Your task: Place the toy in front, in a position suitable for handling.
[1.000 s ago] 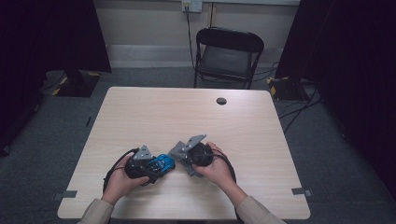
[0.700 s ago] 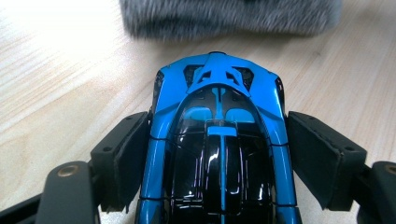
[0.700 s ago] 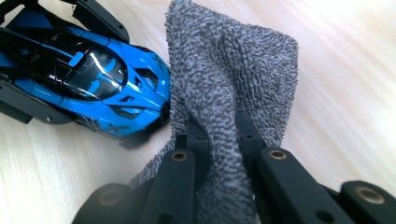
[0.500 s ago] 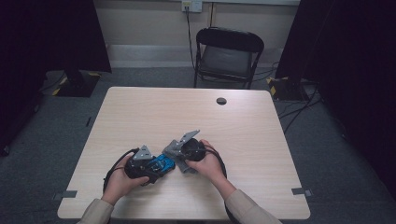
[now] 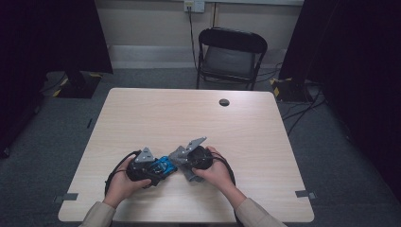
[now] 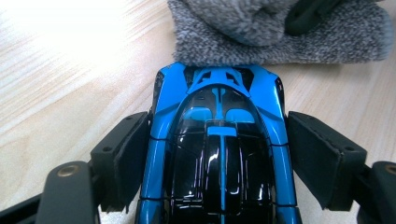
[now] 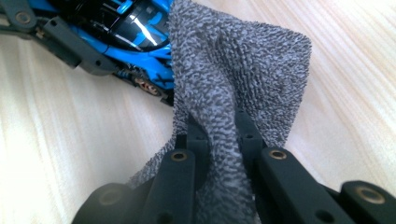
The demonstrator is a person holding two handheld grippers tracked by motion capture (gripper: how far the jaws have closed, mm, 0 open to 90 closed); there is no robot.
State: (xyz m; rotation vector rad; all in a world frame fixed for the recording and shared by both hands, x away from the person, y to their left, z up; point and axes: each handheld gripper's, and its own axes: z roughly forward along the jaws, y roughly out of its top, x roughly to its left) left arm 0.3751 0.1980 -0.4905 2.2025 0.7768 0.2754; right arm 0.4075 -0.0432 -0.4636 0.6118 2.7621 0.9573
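At lower centre, the left gripper (image 6: 219, 154) clamps the toy car (image 6: 217, 144); the right gripper (image 7: 219, 135), now nearer than before, pinches the cloth (image 7: 238, 70) against it.

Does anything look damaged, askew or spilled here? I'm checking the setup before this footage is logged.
Nothing stands out. The glossy blue and black toy car sits straight between the left gripper's fingers, body intact. The right gripper pinches the grey knitted cloth, bunched against the car. The pale wooden table shows no spill.
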